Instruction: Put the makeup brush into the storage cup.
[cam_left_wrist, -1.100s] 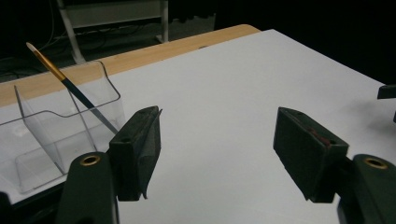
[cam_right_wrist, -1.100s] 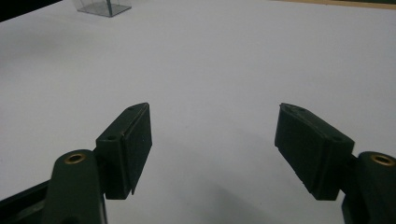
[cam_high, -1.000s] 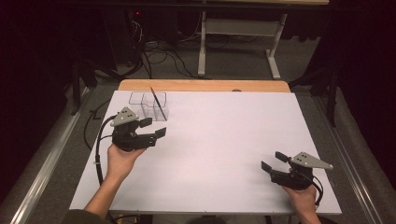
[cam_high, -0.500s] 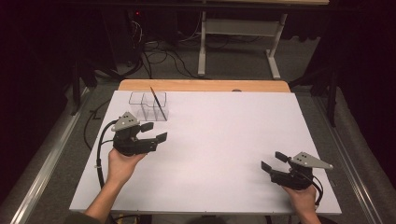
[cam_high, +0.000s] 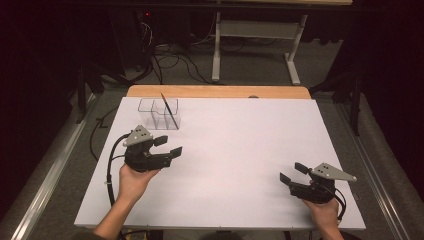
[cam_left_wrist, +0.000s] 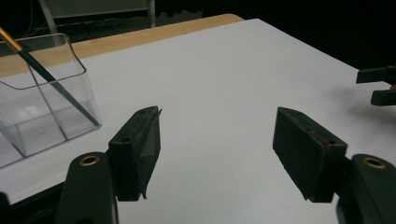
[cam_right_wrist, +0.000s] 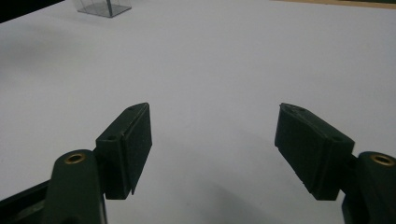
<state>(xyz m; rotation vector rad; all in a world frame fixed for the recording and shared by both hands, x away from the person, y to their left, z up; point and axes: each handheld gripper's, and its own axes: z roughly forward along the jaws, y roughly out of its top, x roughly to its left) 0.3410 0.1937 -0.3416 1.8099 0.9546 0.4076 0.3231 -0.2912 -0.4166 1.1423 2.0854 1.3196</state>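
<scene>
We hold the right gripper nearest, jaws wide over the white table, gripping nothing. Our left gripper also gapes empty. Just beyond its left jaw stands the clear box, a brush leaning inside.

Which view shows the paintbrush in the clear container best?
The left gripper view: the paintbrush is close, leaning inside the clear container, its tip against the base. The high view shows it small and thin; the right gripper view catches just the container's bottom.

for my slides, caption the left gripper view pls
Open left gripper over white table, beside a clear container holding a paintbrush.
</scene>
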